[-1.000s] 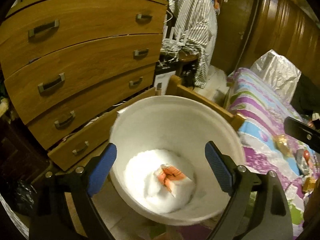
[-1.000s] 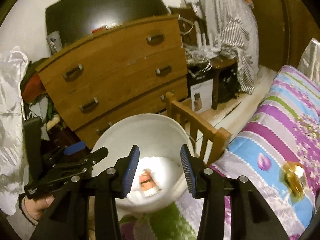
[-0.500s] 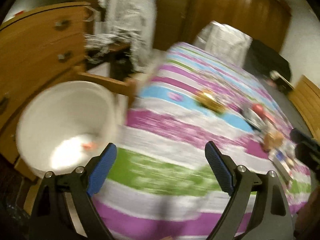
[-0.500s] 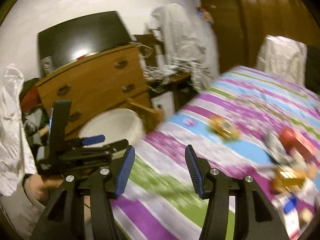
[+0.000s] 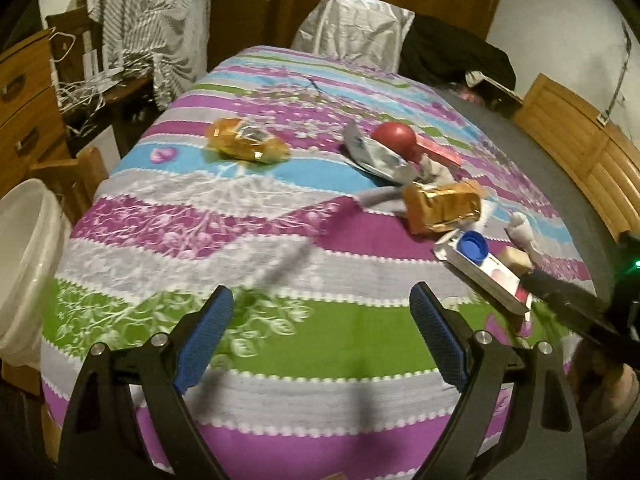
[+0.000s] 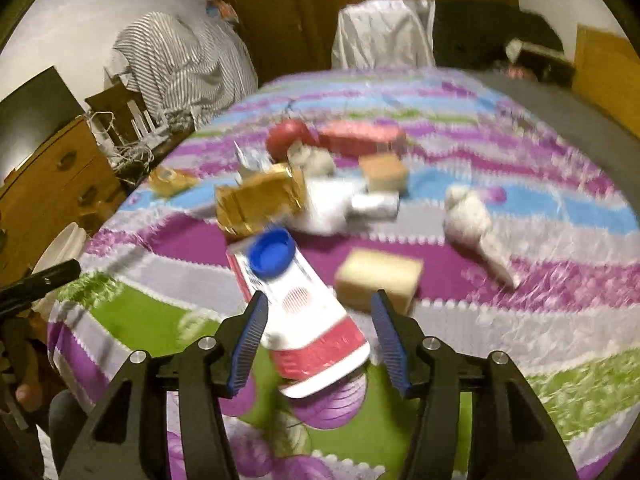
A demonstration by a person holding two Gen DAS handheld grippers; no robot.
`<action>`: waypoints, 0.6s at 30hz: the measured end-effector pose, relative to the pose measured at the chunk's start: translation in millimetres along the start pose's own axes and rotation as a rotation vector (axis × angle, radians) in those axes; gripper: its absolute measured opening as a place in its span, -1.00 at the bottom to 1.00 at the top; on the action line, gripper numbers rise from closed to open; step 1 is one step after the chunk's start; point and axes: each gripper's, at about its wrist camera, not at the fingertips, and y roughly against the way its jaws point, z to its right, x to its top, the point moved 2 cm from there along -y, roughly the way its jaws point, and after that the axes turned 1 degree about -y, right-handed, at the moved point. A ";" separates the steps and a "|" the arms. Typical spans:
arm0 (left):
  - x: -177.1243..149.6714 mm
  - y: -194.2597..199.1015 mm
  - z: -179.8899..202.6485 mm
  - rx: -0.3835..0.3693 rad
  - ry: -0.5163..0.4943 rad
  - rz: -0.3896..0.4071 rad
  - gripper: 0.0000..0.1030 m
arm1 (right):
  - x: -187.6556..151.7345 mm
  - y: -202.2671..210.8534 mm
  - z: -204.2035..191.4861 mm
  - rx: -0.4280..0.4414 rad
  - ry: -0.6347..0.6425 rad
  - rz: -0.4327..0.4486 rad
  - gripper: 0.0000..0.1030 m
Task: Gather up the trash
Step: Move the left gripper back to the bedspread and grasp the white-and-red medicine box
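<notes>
My right gripper (image 6: 316, 344), jaws opening, frames the flat white-and-red carton (image 6: 304, 312) for pickup; my left gripper (image 5: 320, 336) waits wide, empty, above the striped bed (image 5: 280, 240).

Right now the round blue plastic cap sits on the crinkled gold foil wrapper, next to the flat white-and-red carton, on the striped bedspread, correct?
Not quite. The round blue plastic cap sits on the flat white-and-red carton, not on the crinkled gold foil wrapper, which lies just behind it. All are on the striped bedspread. The right wrist view shows it most clearly; the left wrist view agrees.
</notes>
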 end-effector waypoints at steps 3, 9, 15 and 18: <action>-0.9 1.6 5.5 0.007 -0.011 -0.003 0.68 | -6.2 -9.6 -16.4 0.051 -0.003 -0.022 0.18; 4.8 -3.0 10.8 0.016 -0.025 -0.025 0.68 | -17.3 9.3 -77.2 0.384 0.081 -0.059 0.18; 13.1 -32.6 65.4 -0.067 -0.154 -0.096 0.68 | -8.3 40.8 -41.6 0.290 0.083 0.014 0.20; 15.9 -51.1 94.2 -0.090 -0.196 -0.117 0.68 | -7.3 43.8 -23.0 0.235 0.063 0.024 0.22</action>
